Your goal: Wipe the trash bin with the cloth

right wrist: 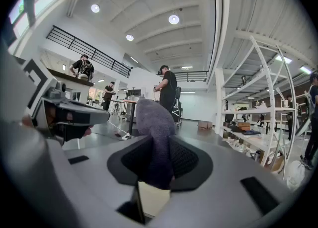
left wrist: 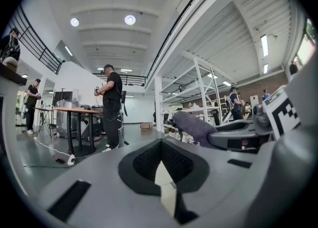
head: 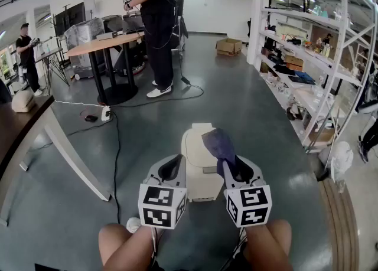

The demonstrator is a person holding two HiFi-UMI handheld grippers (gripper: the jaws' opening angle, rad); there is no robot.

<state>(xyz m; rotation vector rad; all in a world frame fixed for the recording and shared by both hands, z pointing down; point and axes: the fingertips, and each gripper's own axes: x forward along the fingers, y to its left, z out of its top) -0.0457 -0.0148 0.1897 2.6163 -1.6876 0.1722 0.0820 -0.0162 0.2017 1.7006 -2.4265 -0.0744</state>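
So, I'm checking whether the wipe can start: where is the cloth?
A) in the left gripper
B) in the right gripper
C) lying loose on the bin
B: the right gripper is clamped on the cloth, which sticks up from between its jaws; the left gripper has nothing between its own.

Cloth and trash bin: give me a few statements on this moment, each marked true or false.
1. The right tool grips the cloth. True.
2. The left tool holds a corner of the cloth as well. False: nothing is between its jaws.
3. The trash bin stands on the floor ahead of both tools. True.
4. The trash bin is black. False: it is cream.
5. The person at the table is seated. False: the person stands.
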